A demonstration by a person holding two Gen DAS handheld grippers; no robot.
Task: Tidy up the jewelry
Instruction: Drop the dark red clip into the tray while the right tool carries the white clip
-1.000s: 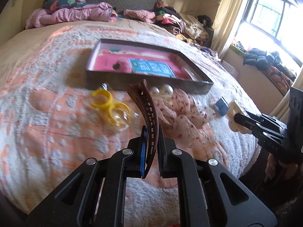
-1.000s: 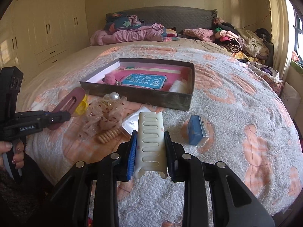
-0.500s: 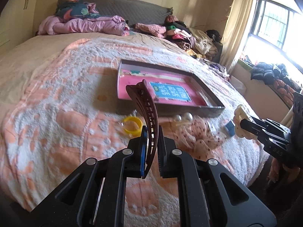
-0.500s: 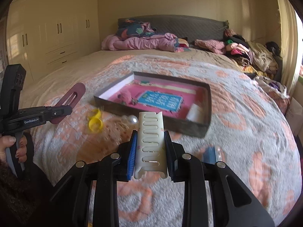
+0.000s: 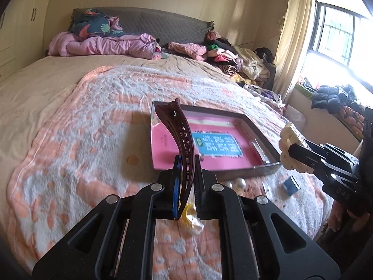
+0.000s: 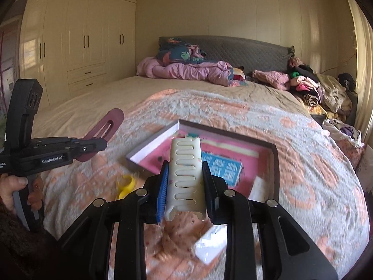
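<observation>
My left gripper [image 5: 186,182] is shut on a curved brown hair clip [image 5: 180,137], held upright above the bed, short of the box. My right gripper [image 6: 185,186] is shut on a cream hair clip [image 6: 186,172] with slots, also held above the bed. Each gripper shows in the other view: the left [image 6: 93,148] with the brown clip [image 6: 105,126], the right [image 5: 300,149] with the cream clip [image 5: 288,149]. An open flat box [image 5: 261,130] with a pink lining lies ahead on the blanket; it also shows in the right wrist view [image 6: 275,170].
On the blanket before the box lie a yellow ring-shaped piece [image 6: 127,183], pearl beads [image 5: 240,183], a small blue box [image 5: 291,185], a dotted pink fabric piece [image 6: 179,235] and a white card [image 6: 211,245]. Piled clothes [image 5: 223,58] and bedding [image 5: 105,44] lie at the headboard.
Both grippers have risen and tilted up while holding their clips. The box and loose pieces now sit lower in both views, and more of the room shows.
</observation>
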